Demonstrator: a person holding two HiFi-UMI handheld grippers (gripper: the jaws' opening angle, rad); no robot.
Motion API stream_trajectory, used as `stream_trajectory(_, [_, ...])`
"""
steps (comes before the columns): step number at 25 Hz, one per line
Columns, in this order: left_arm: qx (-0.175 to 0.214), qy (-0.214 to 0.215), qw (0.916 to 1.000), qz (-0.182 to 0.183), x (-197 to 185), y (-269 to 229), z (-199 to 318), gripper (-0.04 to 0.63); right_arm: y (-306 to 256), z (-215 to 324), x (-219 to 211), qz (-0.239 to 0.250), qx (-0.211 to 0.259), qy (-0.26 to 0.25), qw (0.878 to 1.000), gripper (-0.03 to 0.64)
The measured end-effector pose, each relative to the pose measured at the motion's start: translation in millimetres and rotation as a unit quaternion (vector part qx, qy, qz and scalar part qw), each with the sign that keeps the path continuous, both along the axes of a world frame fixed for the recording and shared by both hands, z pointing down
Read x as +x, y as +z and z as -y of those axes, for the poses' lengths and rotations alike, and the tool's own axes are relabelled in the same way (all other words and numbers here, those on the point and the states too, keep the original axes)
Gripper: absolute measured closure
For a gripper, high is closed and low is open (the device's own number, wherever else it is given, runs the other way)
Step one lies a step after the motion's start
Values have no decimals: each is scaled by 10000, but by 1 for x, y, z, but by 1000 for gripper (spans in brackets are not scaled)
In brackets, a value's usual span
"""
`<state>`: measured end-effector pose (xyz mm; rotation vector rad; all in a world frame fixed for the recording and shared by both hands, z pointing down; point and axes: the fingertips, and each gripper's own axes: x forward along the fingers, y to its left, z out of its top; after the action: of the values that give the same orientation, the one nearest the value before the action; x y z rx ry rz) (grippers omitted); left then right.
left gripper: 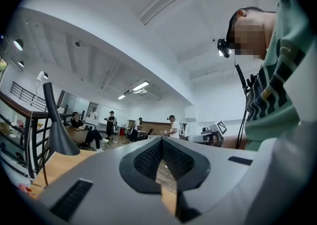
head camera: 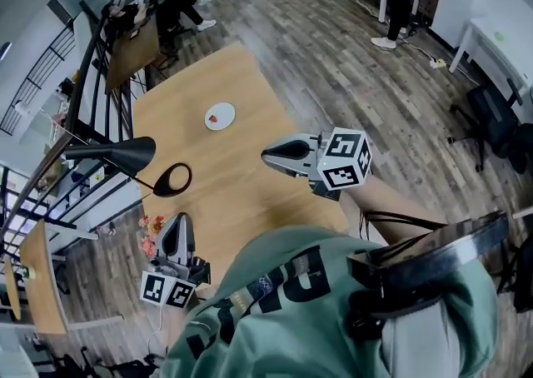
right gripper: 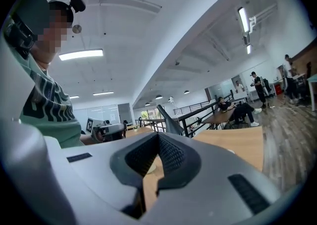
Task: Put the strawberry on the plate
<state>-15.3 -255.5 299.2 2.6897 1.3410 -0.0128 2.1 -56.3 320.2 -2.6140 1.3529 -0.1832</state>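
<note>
Strawberry (head camera: pixel 213 119) lies on plate (head camera: pixel 221 116), toward its left side in the head view. Plate sits on table (head camera: pixel 241 201) near the far end, well apart from both grippers.

Left gripper (head camera: pixel 176 221): jaws together, nothing between them. Held at the table's near left edge, tips pointing toward the far end.

Right gripper (head camera: pixel 268 154): jaws meet tip to tip, empty. Held over the near right part of the table, tips pointing left in the head view.

Black lamp (head camera: pixel 112 154): shade hangs at the table's left edge. Its ring base (head camera: pixel 172 179) rests on the table, between left gripper and plate.

Person's green shirt (head camera: pixel 333 310) fills the bottom of the head view.
</note>
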Motion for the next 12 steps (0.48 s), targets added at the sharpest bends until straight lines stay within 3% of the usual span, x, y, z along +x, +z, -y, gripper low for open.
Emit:
stream_trajectory(5, [47,61,9999,89,5,2,-14,591,-4,-5,4,13,-24,-40,10000,611])
stream_trajectory(12, [4,128,9999,59,12,7,10,591,2,14,3,-12,-60,68,10000,611])
